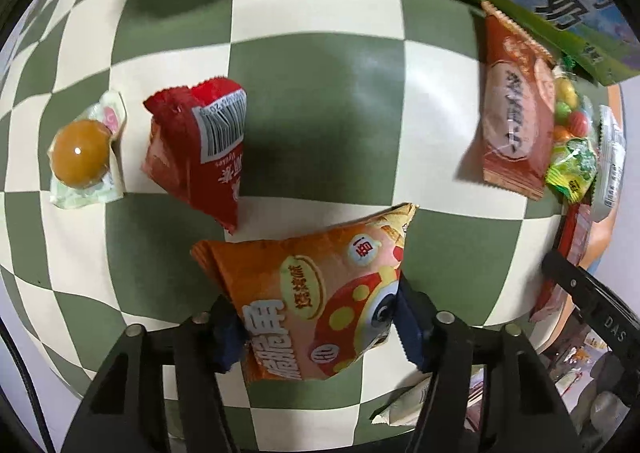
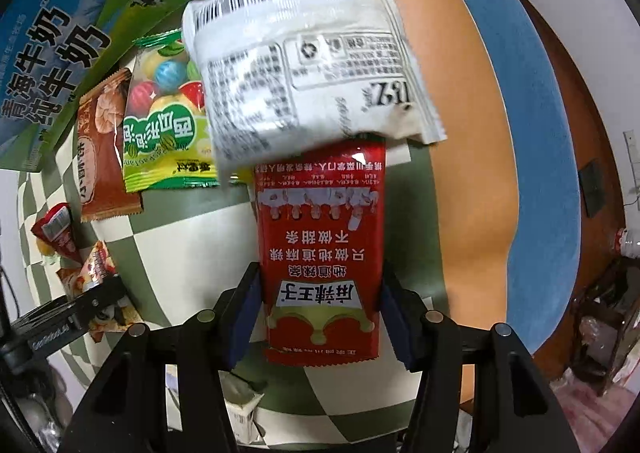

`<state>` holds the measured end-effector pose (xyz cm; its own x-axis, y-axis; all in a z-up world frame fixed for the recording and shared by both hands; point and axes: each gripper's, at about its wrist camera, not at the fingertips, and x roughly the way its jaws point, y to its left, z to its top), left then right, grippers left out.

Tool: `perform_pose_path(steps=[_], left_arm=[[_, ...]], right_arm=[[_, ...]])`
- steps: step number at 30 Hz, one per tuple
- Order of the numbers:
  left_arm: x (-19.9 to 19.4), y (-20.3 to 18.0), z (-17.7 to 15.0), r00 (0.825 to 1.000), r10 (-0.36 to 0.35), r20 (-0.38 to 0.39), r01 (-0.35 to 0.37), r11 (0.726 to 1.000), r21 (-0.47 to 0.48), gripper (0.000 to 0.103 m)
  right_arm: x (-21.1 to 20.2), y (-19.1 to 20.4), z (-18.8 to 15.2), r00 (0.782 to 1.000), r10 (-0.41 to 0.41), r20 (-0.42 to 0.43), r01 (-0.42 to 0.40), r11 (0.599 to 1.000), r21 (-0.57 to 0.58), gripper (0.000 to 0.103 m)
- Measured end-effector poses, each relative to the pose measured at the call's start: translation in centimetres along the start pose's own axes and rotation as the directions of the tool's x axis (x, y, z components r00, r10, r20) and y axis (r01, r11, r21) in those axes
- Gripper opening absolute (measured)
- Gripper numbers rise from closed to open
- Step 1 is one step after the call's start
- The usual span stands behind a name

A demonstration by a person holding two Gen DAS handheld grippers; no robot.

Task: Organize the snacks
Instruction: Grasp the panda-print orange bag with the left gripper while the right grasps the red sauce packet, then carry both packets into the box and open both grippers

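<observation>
Closest in, the left claw (image 1: 316, 333) pinches an orange chip bag (image 1: 316, 293) between both pads; the right claw (image 2: 320, 317) clamps a red spicy-strip packet (image 2: 320, 253), a white packet (image 2: 304, 65) at its twelve o'clock. Either slick pouch could slide free if grip slackens. Checkered green-and-cream cloth (image 1: 320, 113) covers the surface; milk cartons (image 2: 52, 53) lie at ten o'clock.

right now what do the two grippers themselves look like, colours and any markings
Both match: the left gripper and right gripper have matte black angular frames with triangular cut-outs, round silver bolt heads along the top, and dark blue pads lining the jaws. Seen from the right wrist view, the left one carries small pale lettering, too blurred to read.
</observation>
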<state>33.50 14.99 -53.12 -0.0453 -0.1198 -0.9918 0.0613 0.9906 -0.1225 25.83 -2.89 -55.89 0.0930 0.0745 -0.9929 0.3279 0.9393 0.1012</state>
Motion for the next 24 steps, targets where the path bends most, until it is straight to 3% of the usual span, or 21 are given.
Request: perform_pose_path(steps=[4,14,18,24], left_arm=[[-1.4,-0.3,-0.9,1.0,-0.017,0.022,0.016,1.0,0.024,0.056],[-8.2,-1.2,-0.4,0.991,-0.11,0.075,0.105,0.992,0.069,0.056],[-12.0,-0.6,1.0,0.981,-0.154,0.121,0.145,0.986,0.079,0.056],[-17.2,0.6,3.8,0.956,-0.215,0.202,0.2,0.976,0.089,0.056]], right_arm=[[-1.0,0.8,-0.8,1.0,-0.001,0.018,0.001,0.999,-0.033,0.05],[-4.3,5.7,-3.6,0.99,0.142,-0.007,-0.142,0.985,-0.103,0.048],[-6.8,7.8,-4.1,0.977,0.214,-0.001,-0.212,0.966,-0.147,0.047],[-12.4,9.3,-2.8,0.952,0.294,0.085,-0.27,0.939,-0.214,0.047]])
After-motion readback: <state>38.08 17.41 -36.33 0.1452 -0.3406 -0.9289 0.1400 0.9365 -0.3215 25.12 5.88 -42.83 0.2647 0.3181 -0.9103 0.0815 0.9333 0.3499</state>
